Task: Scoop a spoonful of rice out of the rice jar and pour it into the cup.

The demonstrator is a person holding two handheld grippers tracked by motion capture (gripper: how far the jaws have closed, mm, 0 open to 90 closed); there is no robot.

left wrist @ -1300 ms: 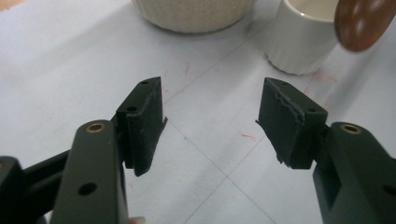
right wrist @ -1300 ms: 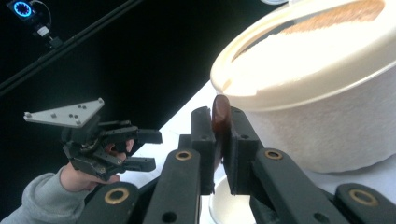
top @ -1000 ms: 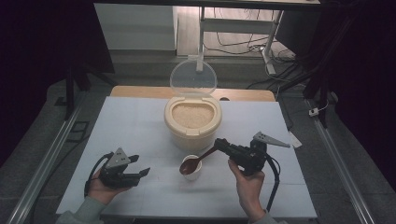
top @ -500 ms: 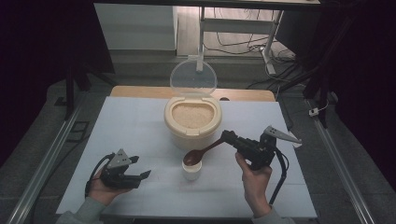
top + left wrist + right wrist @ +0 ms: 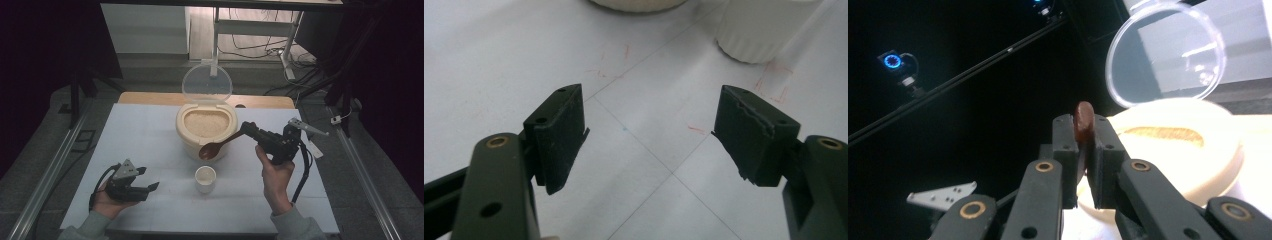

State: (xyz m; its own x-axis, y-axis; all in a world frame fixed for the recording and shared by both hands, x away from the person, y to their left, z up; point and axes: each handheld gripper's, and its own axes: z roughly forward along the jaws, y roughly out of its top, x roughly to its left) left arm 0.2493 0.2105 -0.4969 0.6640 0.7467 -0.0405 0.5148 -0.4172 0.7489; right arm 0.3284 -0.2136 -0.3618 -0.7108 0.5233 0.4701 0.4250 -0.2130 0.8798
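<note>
Your left gripper (image 5: 150, 187): jaws spread wide, just been opening, nothing between, resting on the table (image 5: 150, 130) | small white cup (image 5: 205, 178): mid-table | your right gripper (image 5: 248, 129): clamped on brown spoon (image 5: 215, 148), bowl before the open rice container (image 5: 206, 127).

Brown spoon (image 5: 1083, 120) between gripper (image 5: 1084, 165) jaws; rice container (image 5: 1193, 150) beyond

place: looks like a lab rig to me, not a kitchen
clues: white table (image 5: 135, 150) on metal rails (image 5: 47, 175), cables (image 5: 250, 47) top centre, dark surround, tracking light (image 5: 893, 61) upper left
</note>
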